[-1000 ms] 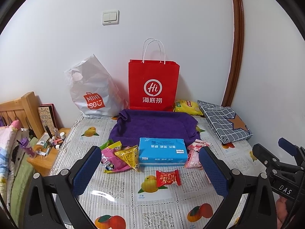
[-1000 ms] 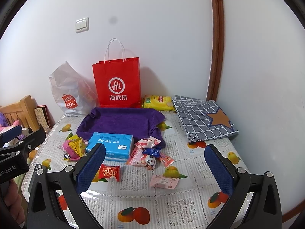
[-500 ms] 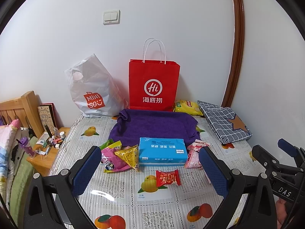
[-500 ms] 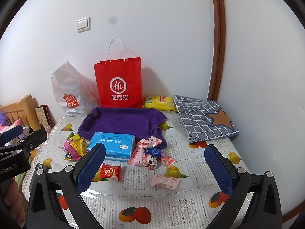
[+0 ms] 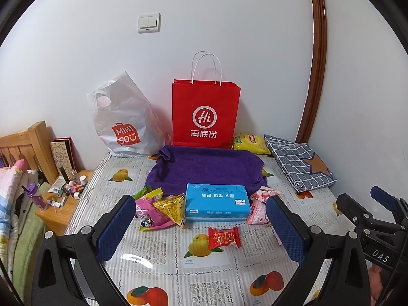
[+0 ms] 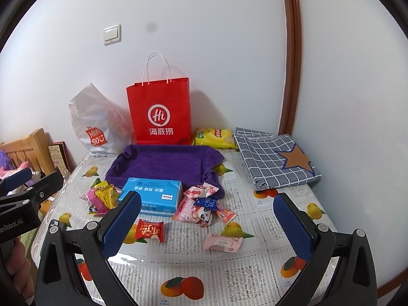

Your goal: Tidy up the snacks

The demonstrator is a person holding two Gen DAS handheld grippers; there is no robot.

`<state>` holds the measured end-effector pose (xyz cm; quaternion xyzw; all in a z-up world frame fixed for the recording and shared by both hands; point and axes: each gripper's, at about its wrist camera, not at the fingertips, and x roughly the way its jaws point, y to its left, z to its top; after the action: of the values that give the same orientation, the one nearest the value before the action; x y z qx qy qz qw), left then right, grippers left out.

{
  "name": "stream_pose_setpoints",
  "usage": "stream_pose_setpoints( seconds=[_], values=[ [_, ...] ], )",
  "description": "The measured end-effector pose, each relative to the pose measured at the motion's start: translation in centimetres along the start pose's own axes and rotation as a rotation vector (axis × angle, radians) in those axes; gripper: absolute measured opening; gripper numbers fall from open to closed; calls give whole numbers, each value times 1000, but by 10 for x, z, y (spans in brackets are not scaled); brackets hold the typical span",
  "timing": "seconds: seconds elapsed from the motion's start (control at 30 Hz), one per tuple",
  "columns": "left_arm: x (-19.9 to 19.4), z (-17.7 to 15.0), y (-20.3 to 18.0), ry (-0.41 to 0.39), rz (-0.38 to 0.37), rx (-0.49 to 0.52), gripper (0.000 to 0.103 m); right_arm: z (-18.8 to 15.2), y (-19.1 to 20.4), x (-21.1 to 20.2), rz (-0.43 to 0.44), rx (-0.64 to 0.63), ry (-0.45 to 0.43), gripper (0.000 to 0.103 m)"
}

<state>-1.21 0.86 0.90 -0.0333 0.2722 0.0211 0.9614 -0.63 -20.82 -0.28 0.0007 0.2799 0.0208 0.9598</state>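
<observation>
Snack packets lie scattered on a fruit-print tablecloth (image 5: 158,260) around a blue tissue pack (image 5: 216,202) (image 6: 153,195). A red packet (image 5: 224,237) (image 6: 150,230) lies nearest the front. Pink and gold packets (image 5: 163,210) (image 6: 102,197) sit left of the pack. Pink, blue and red packets (image 6: 201,205) pile to its right, with a pale pink packet (image 6: 222,241) in front. My left gripper (image 5: 201,225) hovers open above the front of the table, holding nothing. My right gripper (image 6: 207,225) is open and holds nothing either.
A purple cloth-lined tray (image 5: 206,165) (image 6: 163,164) sits behind the tissue pack. A red paper bag (image 5: 205,113) (image 6: 159,113), a white plastic bag (image 5: 125,122) and a yellow chip bag (image 6: 214,137) stand at the wall. A folded checked cloth (image 6: 275,158) lies right. A cluttered nightstand (image 5: 63,191) is left.
Both views drift slightly; objects shift a little in frame. No item has moved and both grippers stay open.
</observation>
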Motion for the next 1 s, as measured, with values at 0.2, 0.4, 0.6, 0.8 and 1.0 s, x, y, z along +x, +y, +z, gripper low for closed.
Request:
stream_pose_setpoints(
  seconds=[0.2,0.4,0.6,0.8,1.0],
  values=[
    [-1,0,0,-2,1,4,102,0,-1,0,-2,0,-2,103],
    [-1,0,-1,-2,-3,7,102,-1,-1,0,-5,-7,-3,103],
    [5,1,-2,1,0,21,102,-3,-2,7,-3,-6,1,103],
    [23,3,3,18,53,9,103,-4,-3,26,-45,-5,20,103],
    [53,0,17,60,19,1,102,-19,-14,56,1,-8,33,103]
  ],
)
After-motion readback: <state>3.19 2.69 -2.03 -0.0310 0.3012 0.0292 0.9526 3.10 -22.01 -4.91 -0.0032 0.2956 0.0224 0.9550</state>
